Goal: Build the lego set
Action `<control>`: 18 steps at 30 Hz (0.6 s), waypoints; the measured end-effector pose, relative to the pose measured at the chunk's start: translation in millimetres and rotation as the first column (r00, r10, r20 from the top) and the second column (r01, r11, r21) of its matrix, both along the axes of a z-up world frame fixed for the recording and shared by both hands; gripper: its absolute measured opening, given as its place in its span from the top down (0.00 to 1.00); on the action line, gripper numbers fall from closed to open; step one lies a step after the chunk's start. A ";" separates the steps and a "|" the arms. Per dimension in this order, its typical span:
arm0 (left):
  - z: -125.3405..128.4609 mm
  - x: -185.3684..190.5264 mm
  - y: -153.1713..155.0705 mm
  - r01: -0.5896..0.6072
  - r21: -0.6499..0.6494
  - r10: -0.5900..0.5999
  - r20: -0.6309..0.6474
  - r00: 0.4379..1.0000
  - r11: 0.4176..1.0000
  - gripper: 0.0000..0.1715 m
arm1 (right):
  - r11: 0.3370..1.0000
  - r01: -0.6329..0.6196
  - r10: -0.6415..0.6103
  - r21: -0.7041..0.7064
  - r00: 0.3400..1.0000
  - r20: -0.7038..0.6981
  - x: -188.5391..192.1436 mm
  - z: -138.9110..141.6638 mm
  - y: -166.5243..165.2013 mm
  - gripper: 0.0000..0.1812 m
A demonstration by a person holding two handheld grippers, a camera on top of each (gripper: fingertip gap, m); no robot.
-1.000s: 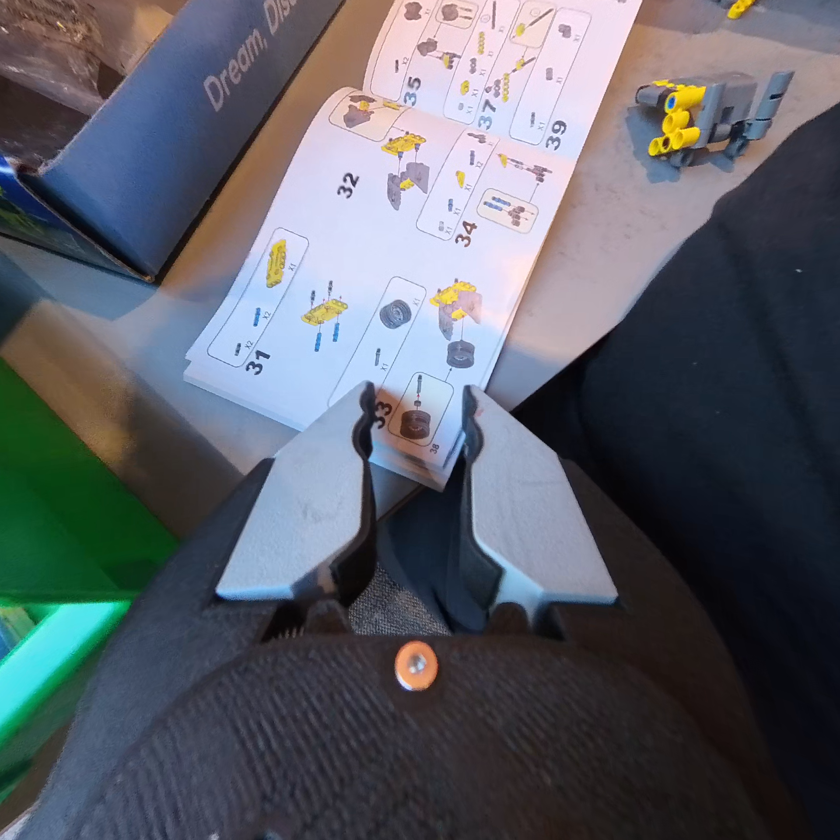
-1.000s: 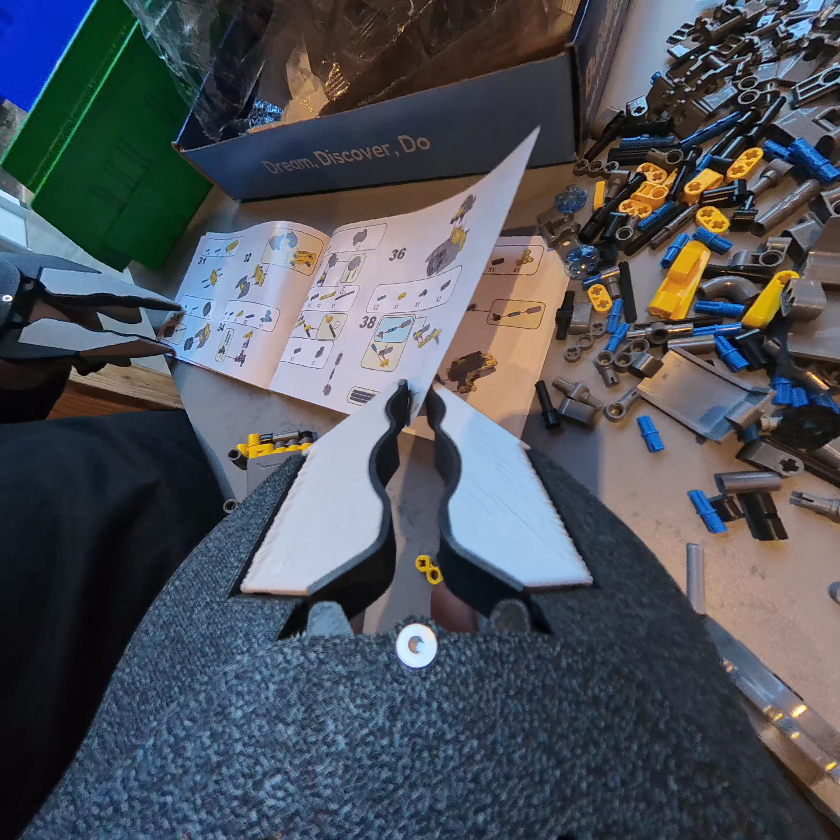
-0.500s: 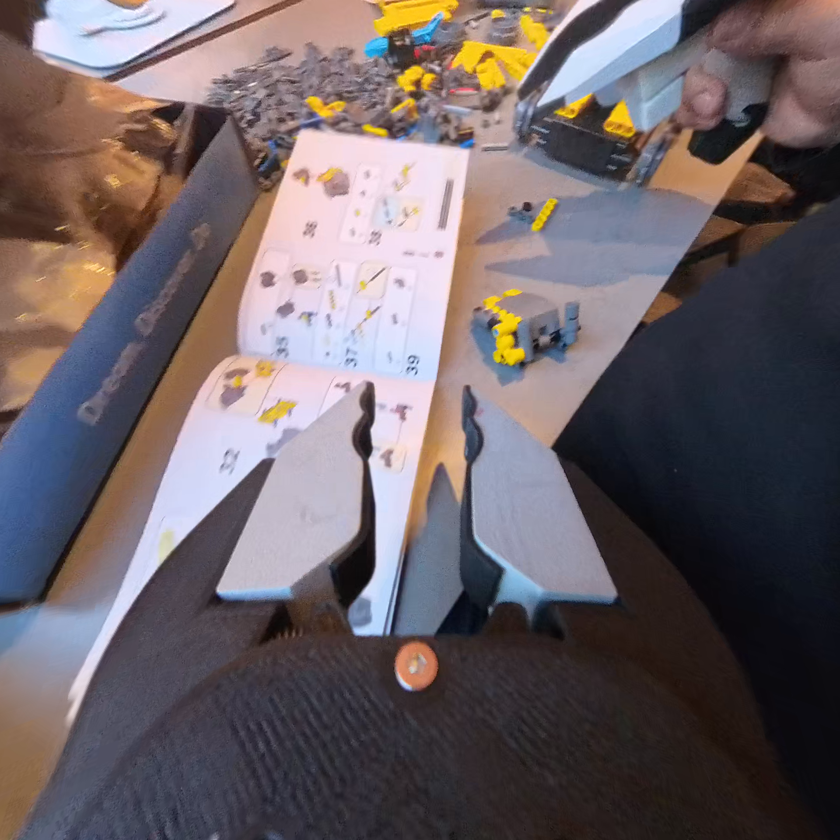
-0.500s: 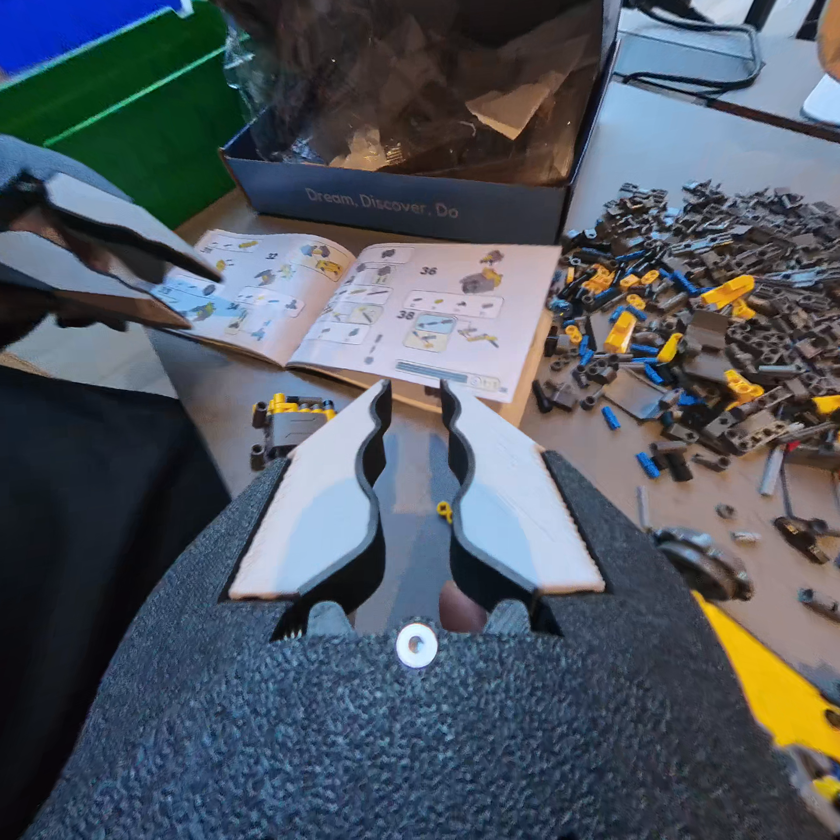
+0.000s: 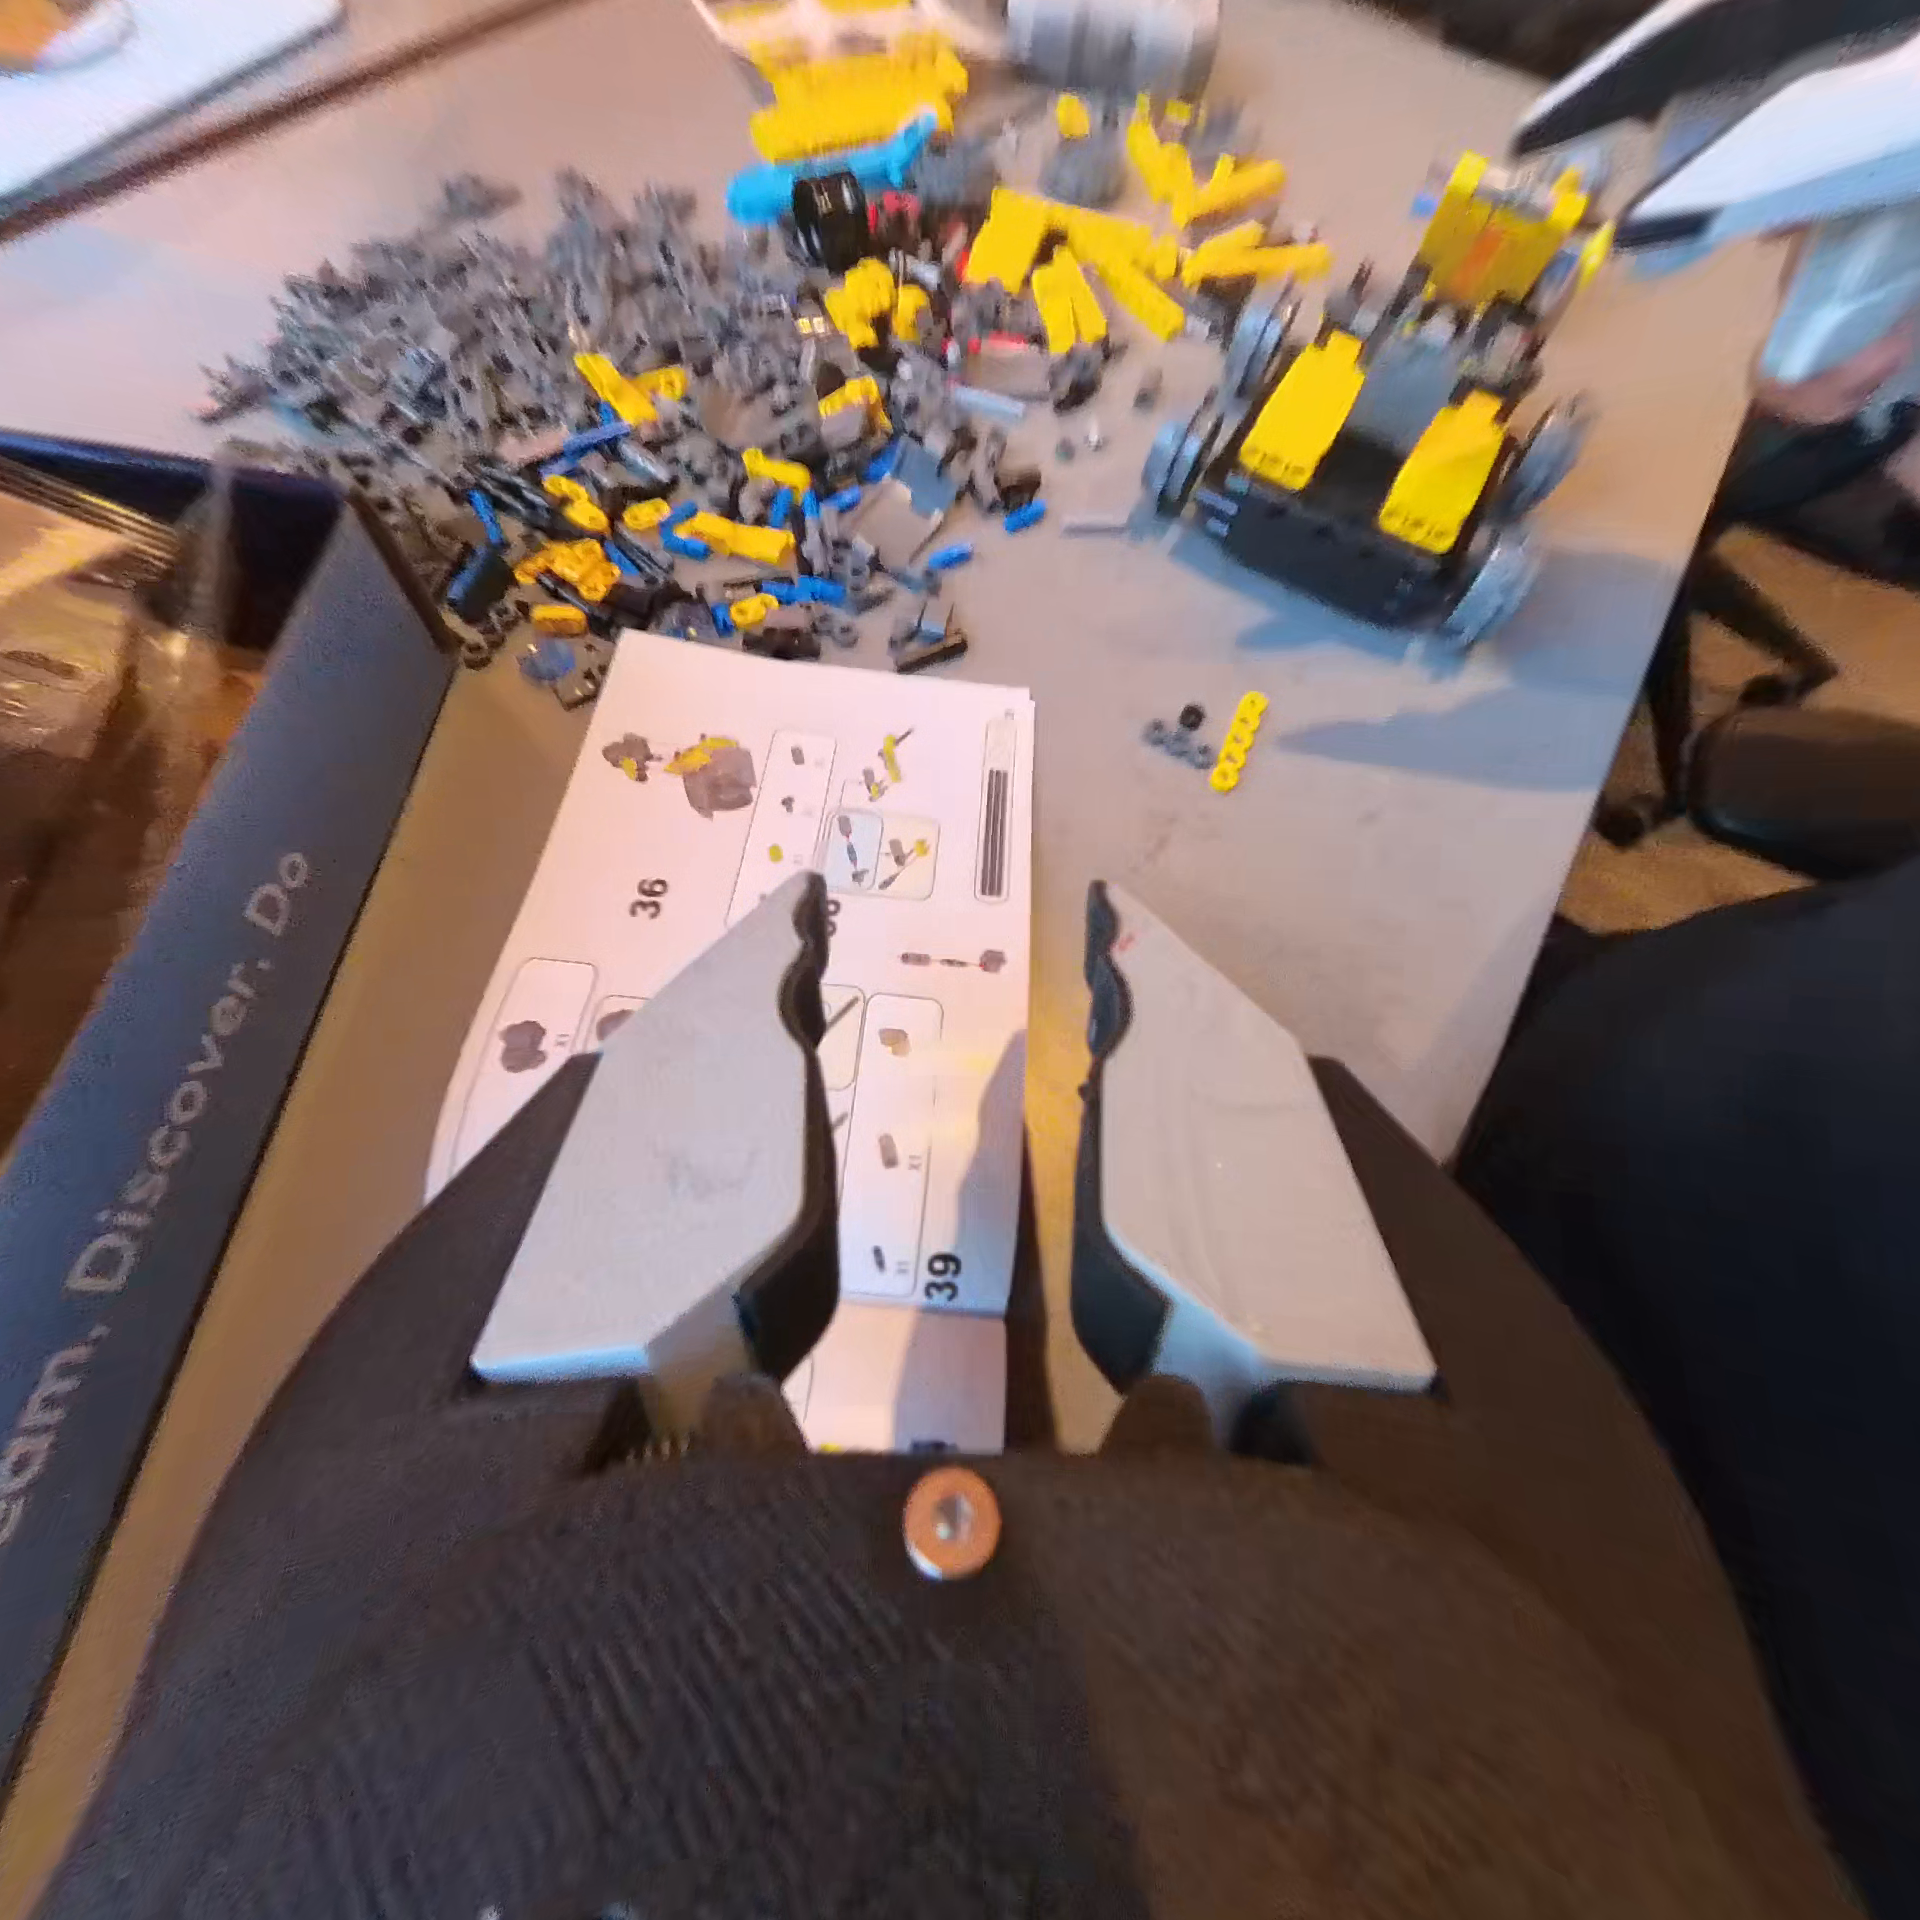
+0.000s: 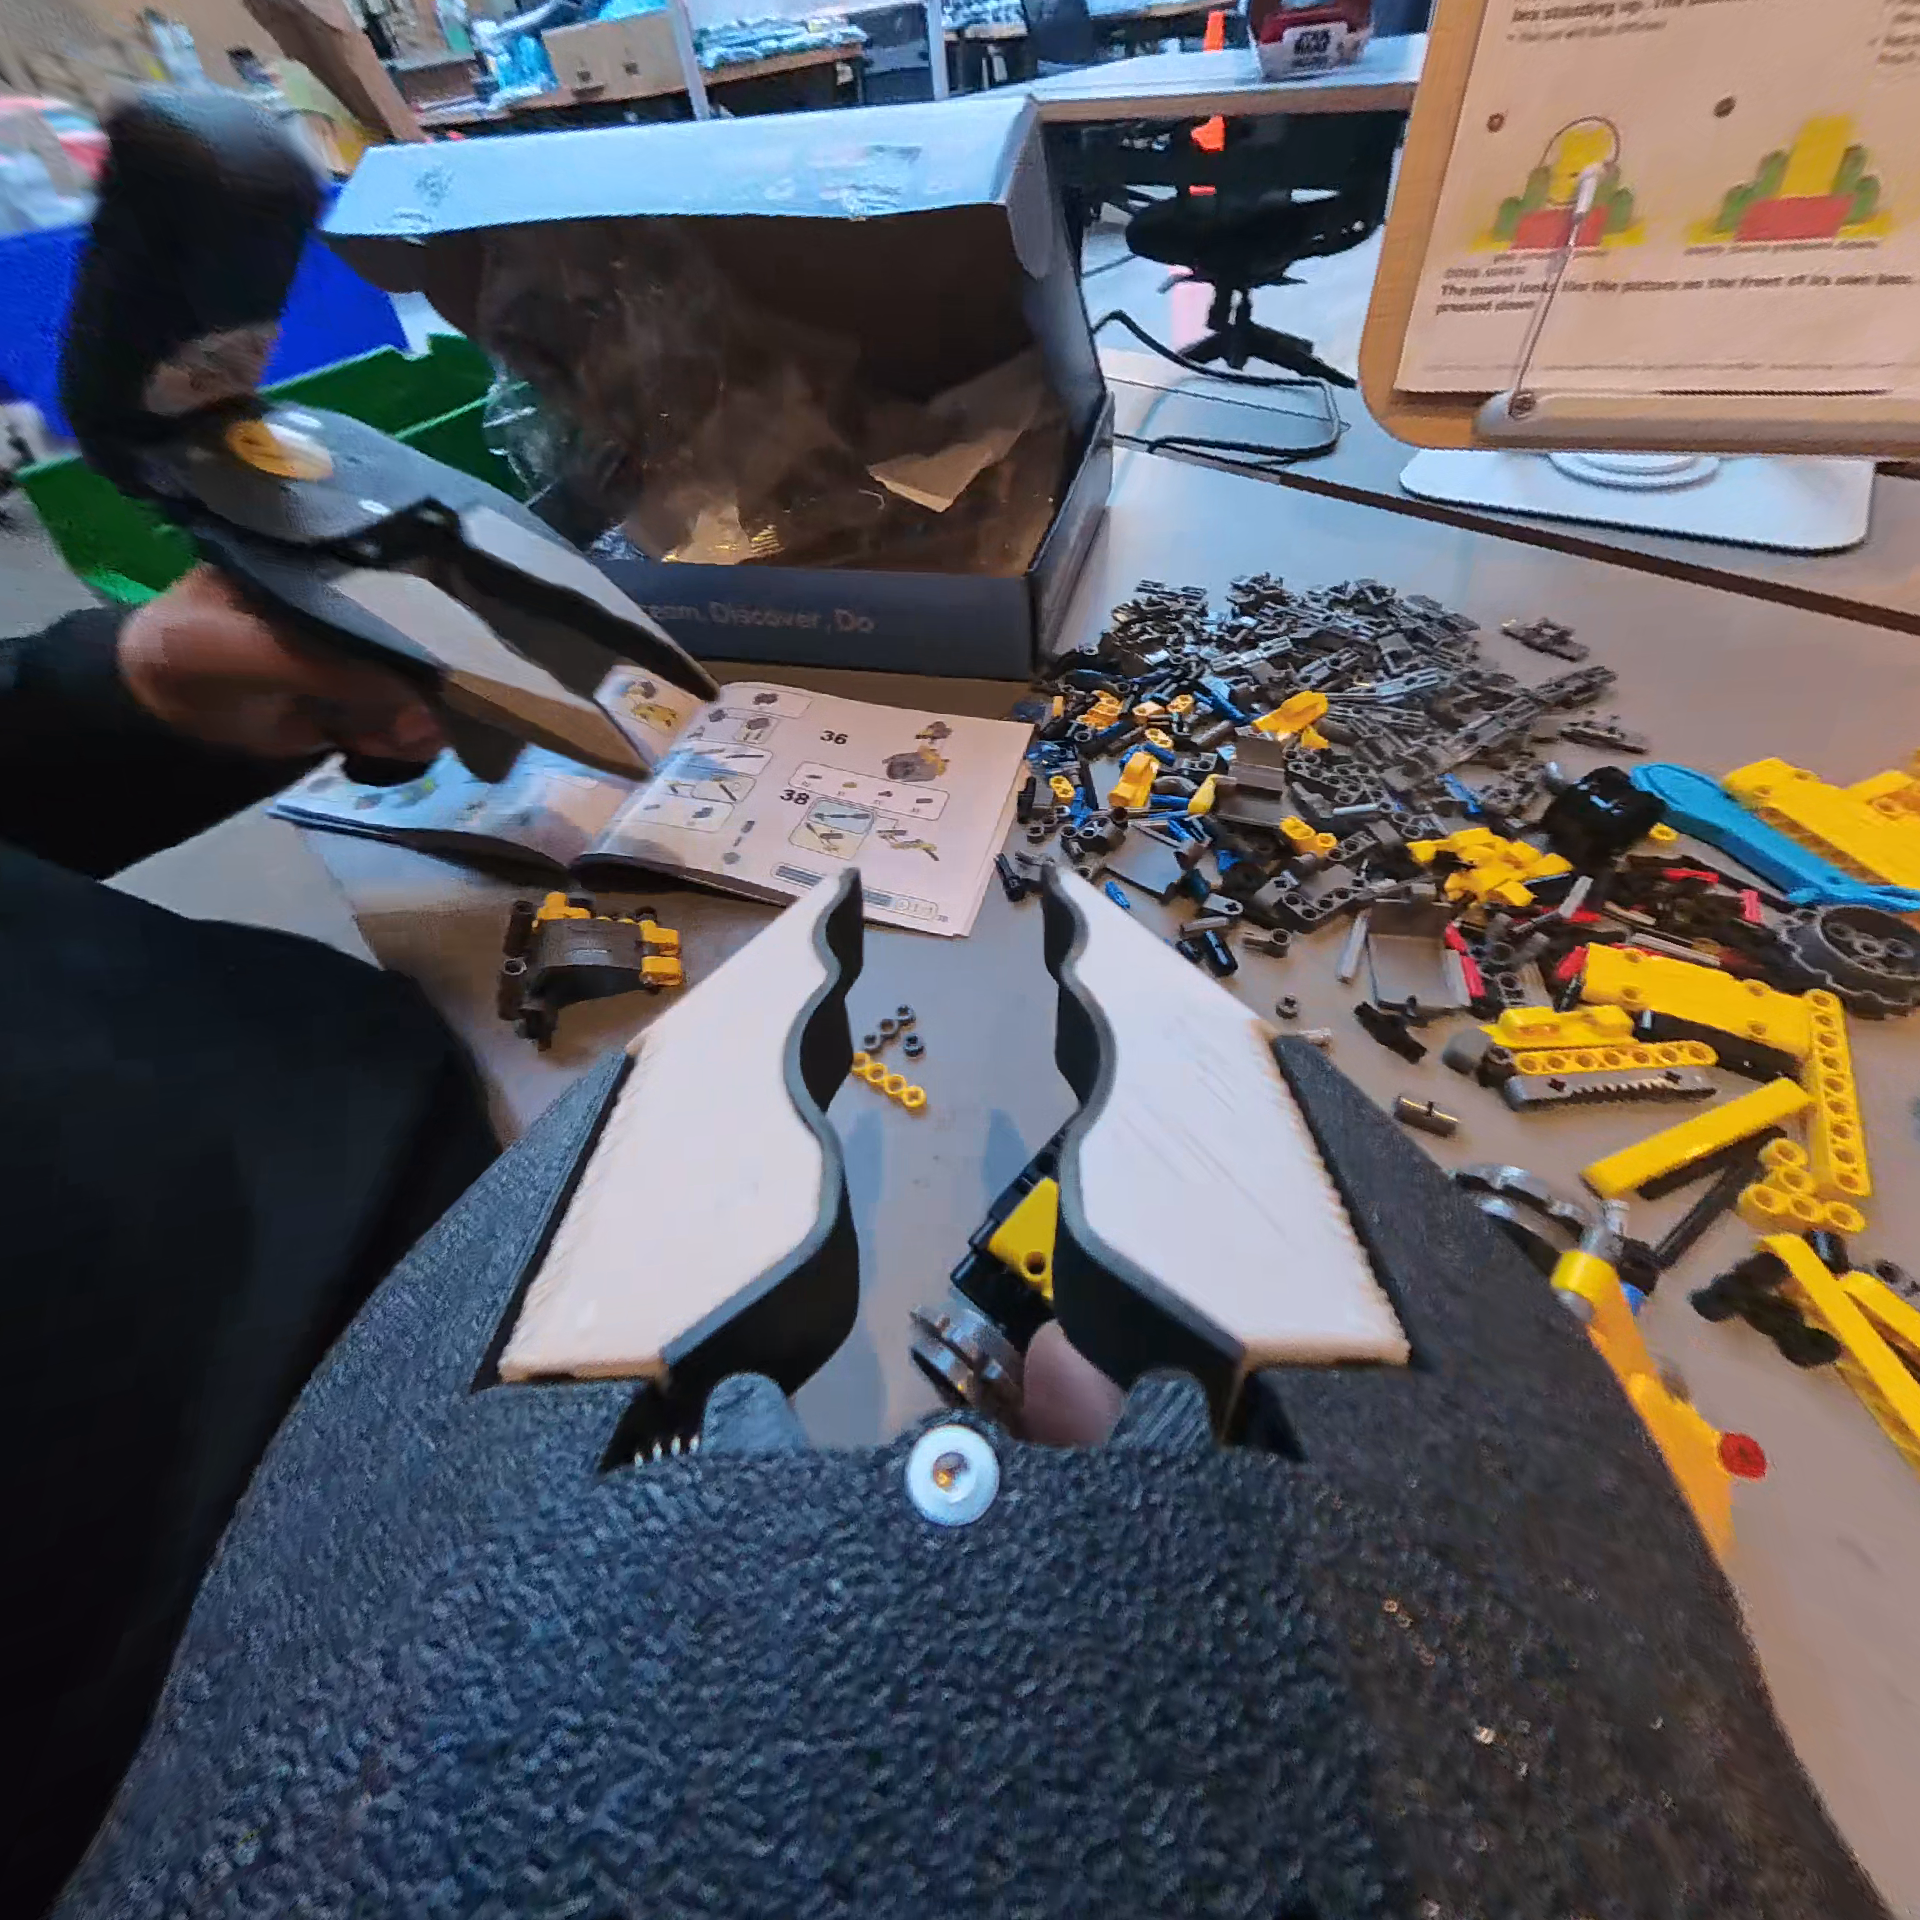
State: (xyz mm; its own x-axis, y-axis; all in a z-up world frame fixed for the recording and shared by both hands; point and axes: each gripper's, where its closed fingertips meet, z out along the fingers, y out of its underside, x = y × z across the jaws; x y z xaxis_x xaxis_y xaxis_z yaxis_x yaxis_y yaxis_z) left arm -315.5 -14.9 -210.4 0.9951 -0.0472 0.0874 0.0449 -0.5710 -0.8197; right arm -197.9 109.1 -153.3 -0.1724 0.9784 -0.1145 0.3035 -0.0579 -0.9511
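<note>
Both grippers hovering empty over an open instruction booklet and loose bricks

The left gripper (image 5: 951,899), fingers apart, is hanging above the flat paper booklet (image 5: 821,831), whose long axis is running left-right across the grey table (image 5: 1299,883); the right gripper (image 6: 951,883), fingers spread, is pointing at small yellow and grey plastic pieces (image 6: 891,1060)

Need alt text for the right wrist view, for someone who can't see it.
The right gripper hangs open and empty above the grey table, near a small yellow beam. Beyond lie an open instruction booklet, a pile of building pieces, and the left gripper over the booklet.
</note>
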 end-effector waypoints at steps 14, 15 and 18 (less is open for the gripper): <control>-32.3 22.8 -51.3 0.051 -0.162 -0.027 0.146 0.989 0.985 0.69 | 0.939 -0.335 0.342 -0.077 0.929 0.139 -15.2 -58.2 -96.5 0.76; -32.5 28.5 -52.7 0.064 -0.157 -0.039 0.160 0.986 0.985 0.69 | 0.931 -0.359 0.365 -0.068 0.918 0.157 -17.4 -62.7 -103.6 0.76; -34.8 43.7 -53.8 0.098 -0.147 -0.069 0.194 0.979 0.984 0.69 | 0.917 -0.398 0.390 -0.017 0.890 0.235 -23.7 -82.0 -114.8 0.76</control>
State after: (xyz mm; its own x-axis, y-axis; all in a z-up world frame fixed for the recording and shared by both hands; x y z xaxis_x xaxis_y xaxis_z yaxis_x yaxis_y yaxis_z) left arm -271.8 -68.7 -245.2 0.9532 -0.1007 0.2852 0.1363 -0.6986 -0.7024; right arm -221.6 -5.8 -235.3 -0.5173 0.8391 -0.1683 0.5042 0.1400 -0.8521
